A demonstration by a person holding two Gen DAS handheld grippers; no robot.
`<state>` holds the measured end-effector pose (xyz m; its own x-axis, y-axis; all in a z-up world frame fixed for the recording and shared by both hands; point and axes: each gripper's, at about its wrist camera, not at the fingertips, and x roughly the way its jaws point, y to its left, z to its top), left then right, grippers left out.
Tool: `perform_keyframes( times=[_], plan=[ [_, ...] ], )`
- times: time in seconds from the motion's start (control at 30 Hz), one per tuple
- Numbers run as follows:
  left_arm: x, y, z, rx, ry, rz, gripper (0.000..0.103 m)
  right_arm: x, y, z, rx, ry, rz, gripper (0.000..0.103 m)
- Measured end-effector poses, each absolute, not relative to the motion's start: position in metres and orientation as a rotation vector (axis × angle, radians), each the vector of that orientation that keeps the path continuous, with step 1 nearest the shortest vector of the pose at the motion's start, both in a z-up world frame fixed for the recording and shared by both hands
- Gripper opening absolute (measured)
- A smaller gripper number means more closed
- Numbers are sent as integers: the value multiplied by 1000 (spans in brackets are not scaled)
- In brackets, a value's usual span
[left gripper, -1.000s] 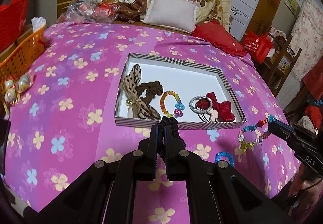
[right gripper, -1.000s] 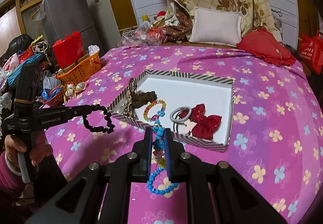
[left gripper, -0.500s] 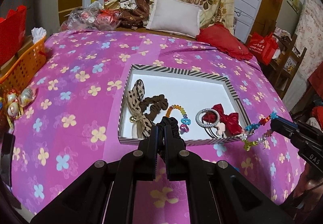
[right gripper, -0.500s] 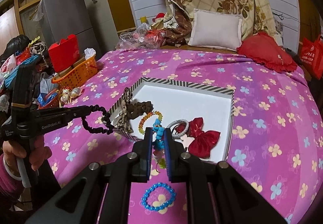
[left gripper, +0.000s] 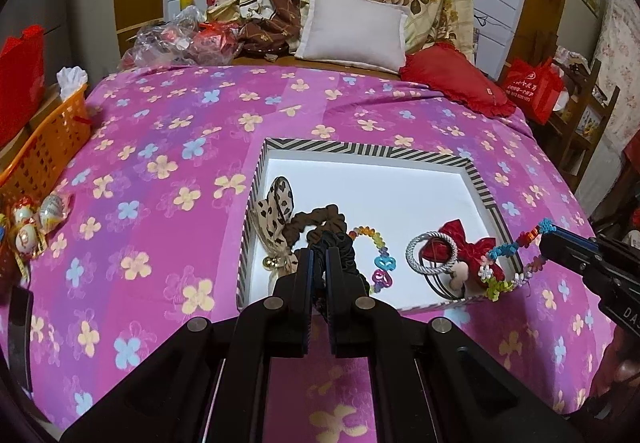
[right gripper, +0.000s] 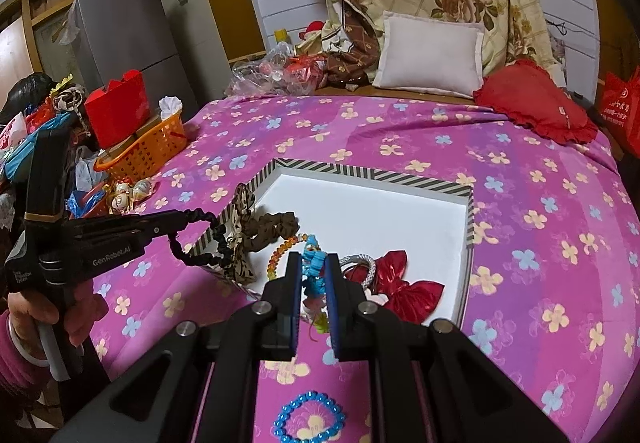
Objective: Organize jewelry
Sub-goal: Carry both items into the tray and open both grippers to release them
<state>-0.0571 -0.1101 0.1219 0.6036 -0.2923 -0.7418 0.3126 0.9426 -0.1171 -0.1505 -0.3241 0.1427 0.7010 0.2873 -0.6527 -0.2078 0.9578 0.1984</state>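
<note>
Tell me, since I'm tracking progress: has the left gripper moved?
Yes. The left gripper, holding the black scrunchie, moved toward the striped box.

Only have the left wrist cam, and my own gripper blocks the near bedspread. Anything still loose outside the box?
Observer: Yes. The right wrist view shows a blue bead bracelet lying on the bedspread. It is nearer than the box, below the right gripper, which is holding the multicolour bracelet.
Operator: And my black scrunchie, is it in the box?
Observer: Not yet. The black scrunchie hangs from the left gripper as an open loop at the box's near left corner, overlapping the striped wall.
</note>
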Motion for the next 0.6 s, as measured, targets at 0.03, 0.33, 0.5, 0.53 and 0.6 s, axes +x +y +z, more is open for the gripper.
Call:
perform_keyframes(
  times=[0.03, 0.33, 0.5, 0.53, 0.6],
  plan=[
    [-55, -111, 121, 26, 856, -349, 0, -147, -324, 141, 115, 748, 277, 11],
    [-34, -121, 108, 3, 894, -370, 0, -119, -324, 131, 124, 775, 278, 11],
    [-24, -130, 99, -11, 916, -386, 0, -103, -322, 124, 125, 788, 272, 11],
    [-22, -131, 98, -12, 920, -387, 0, -99, -323, 122, 129, 792, 271, 11],
    [-18, -133, 94, -14, 929, -387, 0, -92, -323, 118, 137, 799, 269, 11]
  ],
)
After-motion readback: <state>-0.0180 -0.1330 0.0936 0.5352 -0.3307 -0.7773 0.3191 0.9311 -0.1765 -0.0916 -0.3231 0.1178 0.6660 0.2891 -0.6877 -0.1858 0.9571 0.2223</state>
